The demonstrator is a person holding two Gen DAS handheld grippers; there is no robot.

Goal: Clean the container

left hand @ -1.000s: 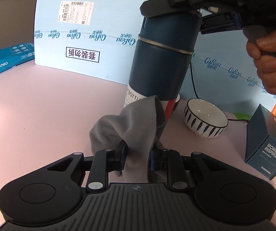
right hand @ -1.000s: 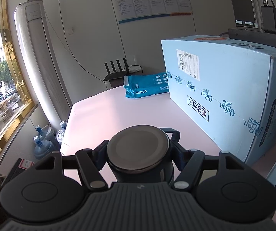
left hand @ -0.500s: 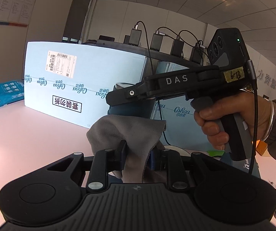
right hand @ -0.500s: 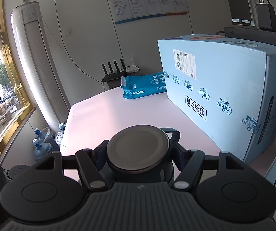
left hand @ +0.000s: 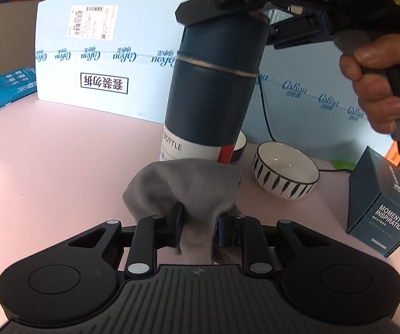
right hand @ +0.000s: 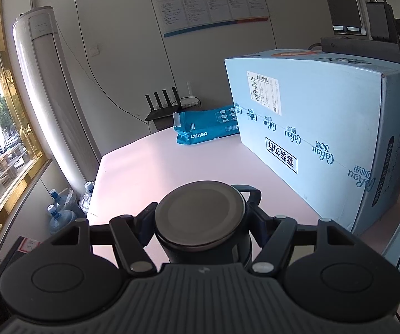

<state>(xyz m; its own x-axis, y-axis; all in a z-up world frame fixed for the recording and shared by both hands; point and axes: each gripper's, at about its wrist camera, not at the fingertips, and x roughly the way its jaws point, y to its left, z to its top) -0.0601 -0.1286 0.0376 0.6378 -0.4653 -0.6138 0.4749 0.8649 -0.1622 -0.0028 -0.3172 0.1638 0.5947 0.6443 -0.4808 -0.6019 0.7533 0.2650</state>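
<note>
Right hand-held gripper (right hand: 200, 224) lifts bottle (left hand: 214, 89); cloth (left hand: 188, 192) below its base

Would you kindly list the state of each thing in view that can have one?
Bottle: lid on, slightly tilted, held at its top.
Right tool: shut on the bottle.
Grey cloth: bunched, at the bottle's lower part; contact unclear.
Left tool: shut on the grey cloth.
Patterned bowl: upright, empty.
Dark box: closed, on the table.
</note>
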